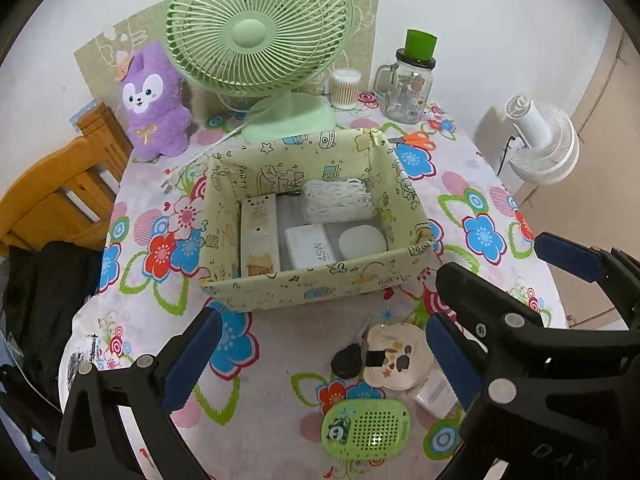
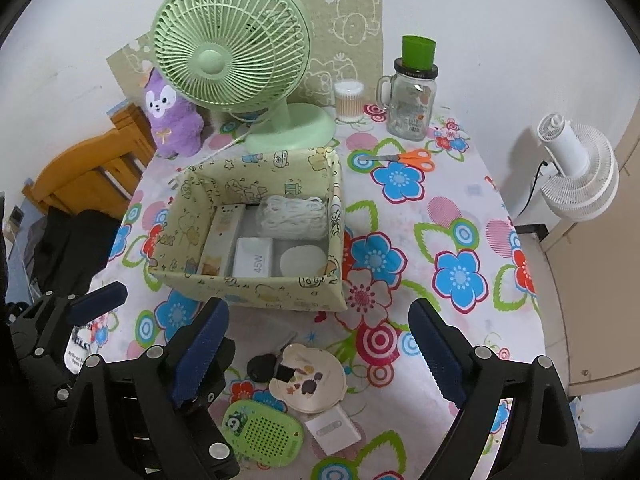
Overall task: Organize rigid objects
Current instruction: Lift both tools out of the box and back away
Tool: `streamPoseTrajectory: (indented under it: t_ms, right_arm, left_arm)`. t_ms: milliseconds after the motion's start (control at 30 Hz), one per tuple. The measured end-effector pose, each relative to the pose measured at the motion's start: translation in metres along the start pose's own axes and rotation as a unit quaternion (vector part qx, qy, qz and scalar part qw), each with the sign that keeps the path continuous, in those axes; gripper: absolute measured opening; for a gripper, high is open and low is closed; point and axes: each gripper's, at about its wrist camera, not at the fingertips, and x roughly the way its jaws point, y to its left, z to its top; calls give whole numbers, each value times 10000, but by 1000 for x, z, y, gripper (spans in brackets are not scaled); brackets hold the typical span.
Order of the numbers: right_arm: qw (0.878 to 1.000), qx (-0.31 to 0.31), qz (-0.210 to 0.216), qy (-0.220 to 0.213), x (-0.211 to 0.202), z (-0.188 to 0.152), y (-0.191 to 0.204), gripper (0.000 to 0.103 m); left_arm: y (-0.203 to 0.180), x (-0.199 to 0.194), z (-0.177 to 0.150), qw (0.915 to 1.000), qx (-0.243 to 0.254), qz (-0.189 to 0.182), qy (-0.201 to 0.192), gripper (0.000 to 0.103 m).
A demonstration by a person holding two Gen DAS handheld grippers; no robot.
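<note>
A pale yellow fabric box (image 1: 304, 292) (image 2: 248, 292) stands mid-table. It holds a long cream box (image 1: 259, 236), a white 45W charger (image 1: 310, 247), a white rounded case (image 1: 362, 243) and a bundle of white cord (image 1: 336, 200). In front of it lie a green perforated case (image 1: 366, 428) (image 2: 262, 432), a cream round case (image 1: 396, 356) (image 2: 308, 378), a black key fob (image 1: 346, 362) (image 2: 262, 366) and a small white box (image 1: 434, 394) (image 2: 334, 430). My left gripper (image 1: 320, 360) is open above these items. My right gripper (image 2: 320, 360) is open over them too.
A green desk fan (image 1: 256, 36), a purple plush (image 1: 154, 100), a cotton swab jar (image 1: 345, 88), a glass mug jar with green lid (image 1: 408, 84) and orange scissors (image 2: 400, 158) stand at the back. A wooden chair (image 1: 60, 196) is left; a white fan (image 1: 540, 140) is right.
</note>
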Motion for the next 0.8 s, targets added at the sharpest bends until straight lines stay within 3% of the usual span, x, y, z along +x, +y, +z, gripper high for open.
streamPoseTrajectory:
  t_ms: [800]
  right_arm:
    - [9989,-364,-3,-312,-36,-29,7,93]
  left_arm:
    - [-3,-33,-34,9997,-12,-178,-159,103]
